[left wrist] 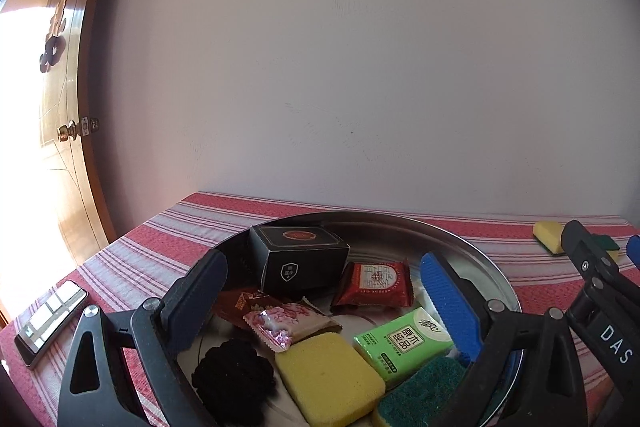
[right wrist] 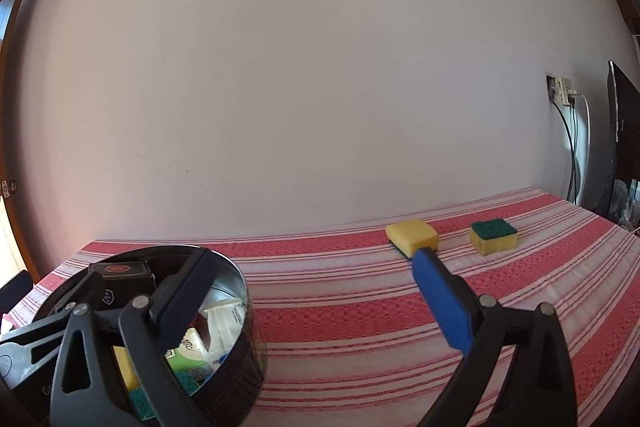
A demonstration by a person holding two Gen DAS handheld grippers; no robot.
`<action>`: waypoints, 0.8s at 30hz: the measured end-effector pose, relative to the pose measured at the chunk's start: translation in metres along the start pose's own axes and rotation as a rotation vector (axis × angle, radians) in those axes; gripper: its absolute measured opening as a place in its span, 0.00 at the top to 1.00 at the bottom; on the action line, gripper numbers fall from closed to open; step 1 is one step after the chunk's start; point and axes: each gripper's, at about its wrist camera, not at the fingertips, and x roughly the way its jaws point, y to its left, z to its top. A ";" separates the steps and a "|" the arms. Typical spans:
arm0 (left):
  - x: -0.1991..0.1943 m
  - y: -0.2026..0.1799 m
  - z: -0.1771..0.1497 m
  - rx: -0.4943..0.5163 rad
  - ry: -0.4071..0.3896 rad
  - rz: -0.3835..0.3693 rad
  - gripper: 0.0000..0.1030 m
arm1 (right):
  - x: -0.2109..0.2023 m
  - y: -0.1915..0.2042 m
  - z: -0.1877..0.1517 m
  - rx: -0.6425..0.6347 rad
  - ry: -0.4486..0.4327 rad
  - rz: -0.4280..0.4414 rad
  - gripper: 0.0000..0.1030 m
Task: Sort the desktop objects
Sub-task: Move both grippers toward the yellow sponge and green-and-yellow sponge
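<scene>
Currently my left gripper [left wrist: 320, 303] hung over the metal tray [left wrist: 496, 267], jaws spread wide with nothing between them; the black box [left wrist: 300, 259], red packet [left wrist: 376, 283], green tissue pack [left wrist: 404, 343] and a yellow sponge [left wrist: 328, 375] lay below and ahead of it inside the tray. My right gripper [right wrist: 312, 291] also stood wide open and empty, out over the striped counter [right wrist: 340, 327].

Key relation: two sponges sat loose on the counter, well outside the tray. The nearer one, yellow side up [right wrist: 412, 237], lay straight ahead of my right gripper's blue finger [right wrist: 440, 303], whose tip overlapped its near edge in the right wrist view; I could not tell whether they touched. Its long axis ran roughly across my line of approach. The other sponge, green side up [right wrist: 493, 235], sat just to its right, apart from it.

Judgement: right hand was plainly nearer both; left was across the tray from them.
</scene>
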 end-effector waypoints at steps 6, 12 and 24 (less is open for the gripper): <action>-0.003 -0.008 -0.006 0.030 -0.003 -0.003 0.04 | -0.005 -0.013 -0.002 0.009 0.006 -0.023 0.03; -0.006 -0.017 -0.012 0.067 0.001 -0.012 0.04 | -0.009 -0.026 -0.004 -0.002 0.019 -0.030 0.03; -0.019 -0.047 -0.017 0.117 -0.016 -0.066 0.04 | -0.024 -0.079 -0.003 -0.033 0.028 -0.076 0.03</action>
